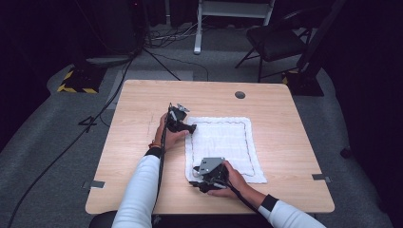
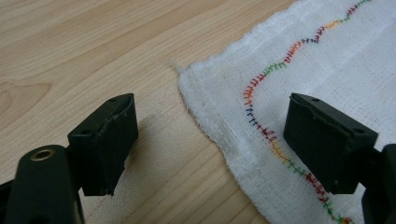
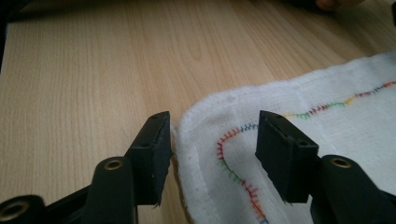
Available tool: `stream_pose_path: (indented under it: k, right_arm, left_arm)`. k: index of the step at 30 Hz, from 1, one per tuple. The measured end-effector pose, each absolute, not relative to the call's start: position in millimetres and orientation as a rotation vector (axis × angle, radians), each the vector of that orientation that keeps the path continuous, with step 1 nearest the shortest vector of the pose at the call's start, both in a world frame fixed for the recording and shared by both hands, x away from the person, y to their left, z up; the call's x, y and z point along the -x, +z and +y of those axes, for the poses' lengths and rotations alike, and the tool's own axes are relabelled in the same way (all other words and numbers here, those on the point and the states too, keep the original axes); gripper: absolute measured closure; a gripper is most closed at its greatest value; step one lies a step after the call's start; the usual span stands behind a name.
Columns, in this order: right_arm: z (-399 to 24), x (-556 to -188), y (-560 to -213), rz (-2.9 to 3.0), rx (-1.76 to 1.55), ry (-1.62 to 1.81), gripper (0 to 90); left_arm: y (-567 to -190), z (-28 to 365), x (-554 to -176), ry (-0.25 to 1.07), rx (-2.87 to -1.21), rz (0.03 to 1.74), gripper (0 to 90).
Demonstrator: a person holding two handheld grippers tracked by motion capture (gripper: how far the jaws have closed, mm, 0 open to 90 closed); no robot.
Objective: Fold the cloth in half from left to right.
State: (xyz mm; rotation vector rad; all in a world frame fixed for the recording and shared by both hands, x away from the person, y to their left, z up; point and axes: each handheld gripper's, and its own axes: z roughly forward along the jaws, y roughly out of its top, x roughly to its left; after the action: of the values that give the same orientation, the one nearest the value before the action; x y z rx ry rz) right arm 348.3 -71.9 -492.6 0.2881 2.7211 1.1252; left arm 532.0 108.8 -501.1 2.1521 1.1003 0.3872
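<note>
I work at a pale wooden table (image 1: 142, 180) with a round grey cable port (image 1: 240, 95) near its far edge and strips of grey tape (image 1: 96, 184) at the near corners. Around it lies grey carpet (image 1: 43, 142), a black chair (image 1: 275, 40) and a white frame's legs (image 1: 198, 28) stand beyond, and a yellow-and-black striped base (image 1: 76, 80) sits off to the far left. The rest of the room is dark and hard to make out.

The white cloth (image 1: 223, 142) lies flat on the table's middle, edged with wavy multicoloured stitching (image 2: 261, 126). My left gripper (image 1: 191, 128) hovers at its far left corner, jaws wide apart, one over bare wood and one over the cloth, pinching nothing. My right gripper (image 1: 196, 183) sits at the near left corner (its grey plate hides that corner from above); its jaws stand apart astride the rounded cloth edge (image 3: 187, 140), and I cannot see the pads pressing it.

The cloth's far side runs out of both gripper views. I can read no label or writing anywhere.
</note>
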Motion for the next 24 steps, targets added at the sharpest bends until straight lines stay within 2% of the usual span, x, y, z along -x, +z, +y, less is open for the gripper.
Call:
stream_pose_path:
  k: [3, 6, 7, 8, 10, 11, 12, 13, 14, 17, 19, 24]
  right_arm:
    - [-62.1, -348.4, -494.6, 2.741, -0.304, 1.114, 45.8]
    - [-54.0, -347.5, -494.3, 2.724, -0.316, 1.097, 50.4]
    - [-53.9, -347.0, -494.3, 2.711, -0.327, 1.092, 56.5]
    - [-53.9, -347.0, -494.3, 2.711, -0.327, 1.092, 56.5]
    - [-56.7, -347.5, -493.6, 2.717, -0.355, 1.086, 63.2]
    - [-58.7, -346.4, -492.8, 2.71, -0.358, 1.067, 71.1]
    - [-58.7, -346.4, -492.8, 2.71, -0.358, 1.067, 71.1]
    - [-58.0, -344.6, -492.6, 2.692, -0.357, 1.048, 78.5]
    - [-58.0, -344.6, -492.6, 2.692, -0.357, 1.048, 78.5]
    - [-57.8, -344.3, -492.5, 2.689, -0.348, 1.035, 85.2]
    - [-58.0, -343.6, -491.7, 2.688, -0.343, 1.029, 86.3]
    - [-57.2, -340.9, -489.6, 2.68, -0.314, 1.03, 87.1]
  left_arm:
    - [-501.9, 109.2, -531.3, 0.393, -2.148, 1.092, 18.4]
    - [-502.1, 109.9, -529.5, 0.398, -2.143, 1.077, 23.4]
    - [-501.8, 110.7, -529.0, 0.388, -2.147, 1.063, 26.7]
    - [-501.3, 111.1, -528.2, 0.383, -2.148, 1.054, 26.7]
    - [-499.2, 112.3, -526.6, 0.368, -2.158, 1.043, 35.2]
    - [-499.0, 112.6, -525.9, 0.363, -2.155, 1.038, 45.4]
    - [-498.3, 113.5, -525.3, 0.355, -2.157, 1.03, 45.4]
    - [-497.5, 115.3, -525.0, 0.338, -2.157, 1.023, 57.6]
    - [-497.4, 116.5, -525.1, 0.331, -2.154, 1.02, 57.6]
    - [-497.7, 120.2, -524.0, 0.285, -2.139, 1.009, 72.9]
    - [-497.6, 121.9, -522.3, 0.28, -2.149, 0.993, 78.7]
    - [-496.3, 128.9, -519.3, 0.278, -2.145, 1.004, 83.0]
